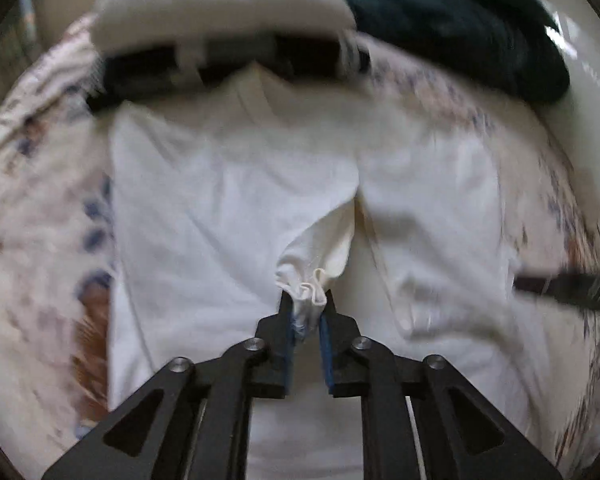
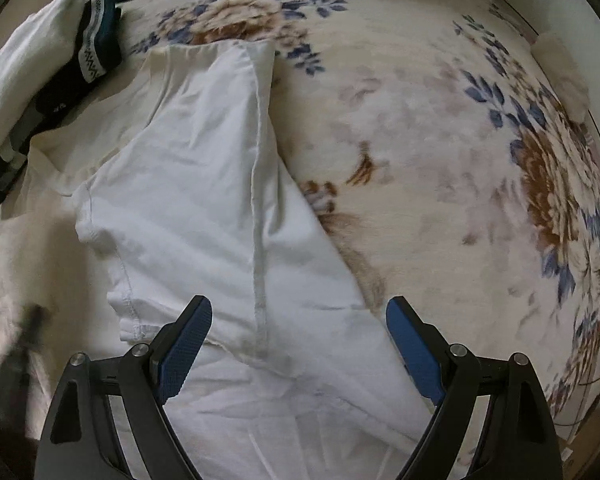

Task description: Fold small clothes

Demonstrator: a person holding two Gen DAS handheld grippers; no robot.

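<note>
The white garment [image 1: 228,184] lies spread on the floral blanket [image 2: 440,168], a bunched fold of its cloth pinched between the narrow jaws of the left gripper [image 1: 307,300]. The right gripper [image 2: 299,316] hovers over the same garment with its jaws wide and nothing between them; a long seam runs up the cloth between its blue pads [image 2: 188,344].

At the garment's far edge lie a dark piece with a white patterned band [image 2: 94,44] and a folded white item [image 1: 220,4] — both just beside it, the dark one touching its upper edge. A dark green cloth [image 1: 460,20] sits further back.

The left wrist view is blurred and shows a dark bar [image 1: 568,288] at its right side, too smeared to identify. Only the right wrist view shows the garment's right edge, a slanting hem — beyond it the blanket is bare out to a small pale fluffy object [image 2: 560,68] at its rim.
</note>
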